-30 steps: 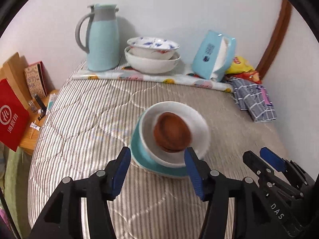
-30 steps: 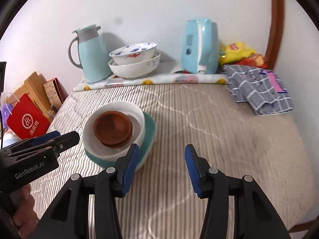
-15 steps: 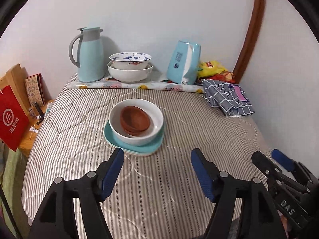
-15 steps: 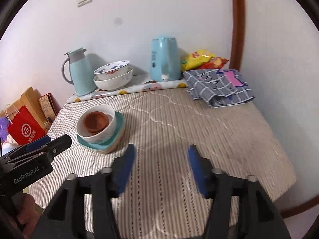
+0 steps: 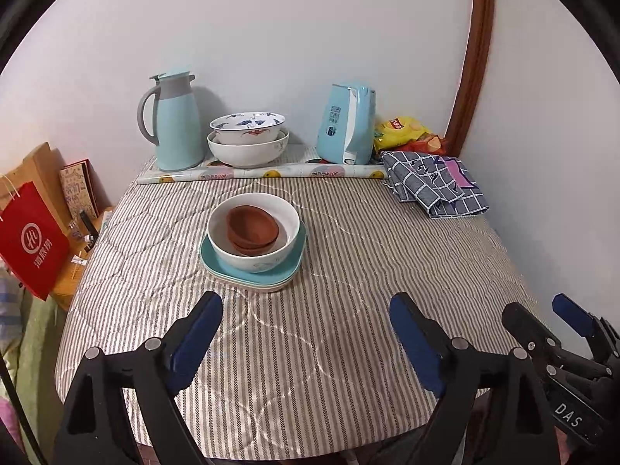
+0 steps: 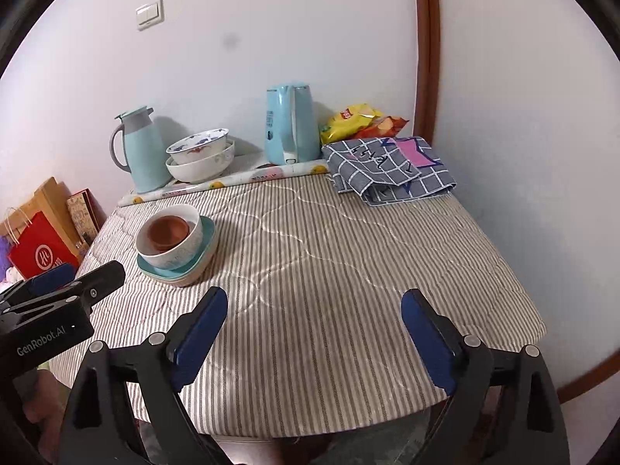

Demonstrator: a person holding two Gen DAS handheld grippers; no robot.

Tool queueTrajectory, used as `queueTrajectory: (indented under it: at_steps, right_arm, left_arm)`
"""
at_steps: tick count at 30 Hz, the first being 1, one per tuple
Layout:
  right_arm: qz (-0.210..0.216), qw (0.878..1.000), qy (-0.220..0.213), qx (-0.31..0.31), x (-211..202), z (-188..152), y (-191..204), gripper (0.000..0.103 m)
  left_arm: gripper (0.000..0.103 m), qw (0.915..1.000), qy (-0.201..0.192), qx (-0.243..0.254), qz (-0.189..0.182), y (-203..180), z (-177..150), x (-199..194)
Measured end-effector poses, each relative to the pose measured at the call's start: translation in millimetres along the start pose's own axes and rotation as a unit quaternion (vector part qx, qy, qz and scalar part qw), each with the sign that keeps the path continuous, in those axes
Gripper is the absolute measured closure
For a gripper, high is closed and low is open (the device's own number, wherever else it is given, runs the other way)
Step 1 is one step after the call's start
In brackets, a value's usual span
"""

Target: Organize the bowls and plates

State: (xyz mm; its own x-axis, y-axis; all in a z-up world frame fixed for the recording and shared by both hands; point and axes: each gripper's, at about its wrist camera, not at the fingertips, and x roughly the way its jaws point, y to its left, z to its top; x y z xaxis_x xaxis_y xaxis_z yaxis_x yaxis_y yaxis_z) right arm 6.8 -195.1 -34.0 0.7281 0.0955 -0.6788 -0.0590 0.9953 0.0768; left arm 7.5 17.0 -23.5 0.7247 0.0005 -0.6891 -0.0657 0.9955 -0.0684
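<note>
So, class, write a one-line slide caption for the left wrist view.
Open left gripper above striped table; brown bowls nested in white bowl on stacked plates.

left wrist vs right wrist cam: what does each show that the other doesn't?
Left wrist only: the right gripper seen from the side, at lower right.
Right wrist only: the left gripper seen from the side, at lower left.
Both: brown bowls nested in a white bowl on teal plates, two stacked bowls by the thermos, kettle, checked cloth, red bag.

Home dining corner, shown by striped quilted table cover [image 5: 348,271], thermos jug [image 5: 174,124], electric kettle [image 5: 347,130], snack bags [image 5: 403,133], wall switch [image 6: 149,13], gift bags [image 5: 31,240]
</note>
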Motion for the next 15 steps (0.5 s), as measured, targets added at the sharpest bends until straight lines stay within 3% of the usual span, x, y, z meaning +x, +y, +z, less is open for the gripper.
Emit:
queueTrajectory:
  at_steps: [15]
  right_arm:
    - [-0.008, 1.0, -0.012, 0.001, -19, -3, -2, 0.013]
  left_arm:
    - [0.015, 0.9998, -0.01, -0.006, -0.018, 0, -3, -14]
